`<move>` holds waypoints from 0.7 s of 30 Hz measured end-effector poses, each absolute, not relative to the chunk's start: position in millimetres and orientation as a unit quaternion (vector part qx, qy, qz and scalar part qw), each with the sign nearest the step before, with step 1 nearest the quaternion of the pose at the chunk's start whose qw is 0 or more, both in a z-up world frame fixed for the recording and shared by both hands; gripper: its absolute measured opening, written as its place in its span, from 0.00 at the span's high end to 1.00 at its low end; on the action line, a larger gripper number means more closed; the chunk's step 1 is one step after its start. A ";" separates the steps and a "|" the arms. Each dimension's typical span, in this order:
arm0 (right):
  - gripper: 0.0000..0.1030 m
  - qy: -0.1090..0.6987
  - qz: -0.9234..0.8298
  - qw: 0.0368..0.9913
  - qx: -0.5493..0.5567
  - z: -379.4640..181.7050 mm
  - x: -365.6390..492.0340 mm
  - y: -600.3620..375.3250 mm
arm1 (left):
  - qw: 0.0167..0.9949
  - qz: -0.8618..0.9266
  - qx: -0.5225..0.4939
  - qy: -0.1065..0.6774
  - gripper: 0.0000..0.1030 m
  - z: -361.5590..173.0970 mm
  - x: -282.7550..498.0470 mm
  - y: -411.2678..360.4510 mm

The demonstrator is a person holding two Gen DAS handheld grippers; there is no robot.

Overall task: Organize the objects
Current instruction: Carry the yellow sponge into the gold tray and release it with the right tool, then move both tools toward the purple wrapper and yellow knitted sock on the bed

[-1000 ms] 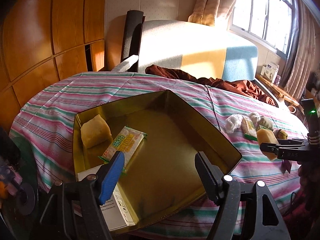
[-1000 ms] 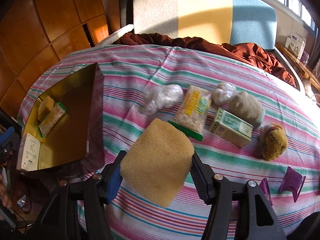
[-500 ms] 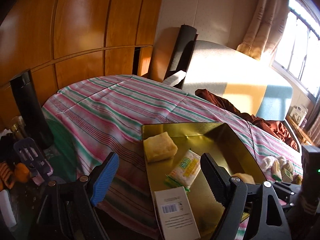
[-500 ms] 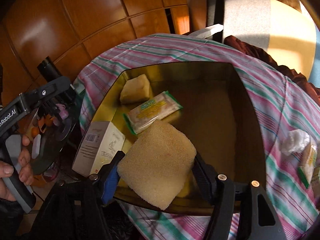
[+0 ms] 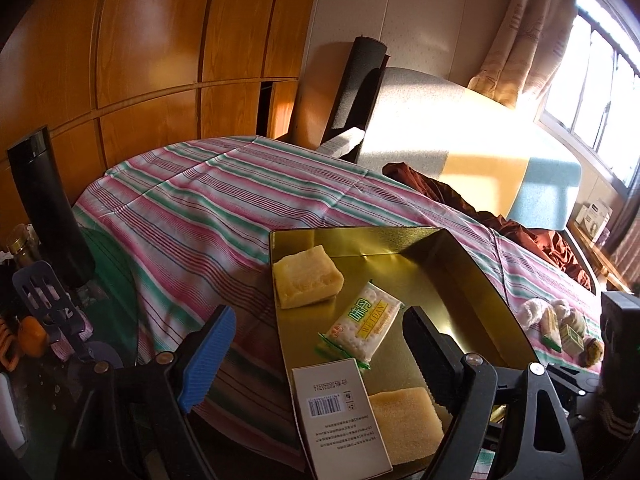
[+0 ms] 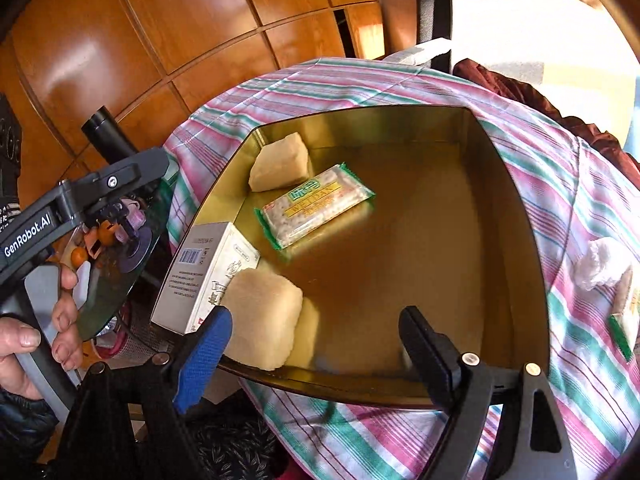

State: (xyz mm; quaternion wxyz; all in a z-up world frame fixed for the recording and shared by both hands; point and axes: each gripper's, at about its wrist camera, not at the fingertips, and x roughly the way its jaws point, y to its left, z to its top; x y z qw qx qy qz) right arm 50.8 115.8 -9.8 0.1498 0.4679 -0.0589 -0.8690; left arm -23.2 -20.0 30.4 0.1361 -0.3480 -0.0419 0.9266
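We find gold tray: two sponges, cracker pack, box | right gripper opening, empty | left gripper wide, empty.

We see a gold tin on the striped cloth. In it lie a yellow sponge at the far corner, a cracker packet beside it, a white box tilted on the near wall, and another sponge touching the box.
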 end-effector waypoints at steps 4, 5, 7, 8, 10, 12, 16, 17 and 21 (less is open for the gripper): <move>0.15 -0.072 -0.878 0.103 0.461 -3.9 59.8 148.7 | 0.161 0.922 -0.351 -0.026 0.16 30.9 -17.3 -1.2; 0.15 -0.076 -0.879 0.092 0.461 -3.4 62.3 157.7 | 0.168 0.920 -0.353 -0.022 0.16 30.6 -15.9 3.9; 0.15 -0.081 -0.880 0.066 0.463 -3.3 67.8 176.9 | 0.182 0.917 -0.355 -0.015 0.16 30.4 -12.2 14.5; 0.15 -0.083 -0.880 0.050 0.465 -2.9 70.1 187.6 | 0.188 0.915 -0.356 -0.013 0.16 30.0 -10.3 19.7; 0.15 -0.090 -0.880 0.020 0.466 -2.0 76.8 209.1 | 0.204 0.911 -0.359 -0.006 0.16 29.5 -5.8 31.5; 0.15 -0.099 -0.880 -0.010 0.465 0.5 85.9 234.0 | 0.221 0.907 -0.359 0.005 0.16 29.3 -0.8 44.9; 0.15 -0.120 -0.877 -0.079 0.459 8.1 109.7 292.2 | 0.262 0.895 -0.360 0.030 0.16 29.8 8.9 77.8; 0.15 -0.126 -0.875 -0.101 0.456 10.1 116.8 309.1 | 0.274 0.891 -0.361 0.035 0.16 29.9 11.5 86.8; 0.15 -0.165 -0.863 -0.202 0.433 22.0 153.4 384.3 | 0.325 0.872 -0.359 0.070 0.16 28.6 26.0 128.6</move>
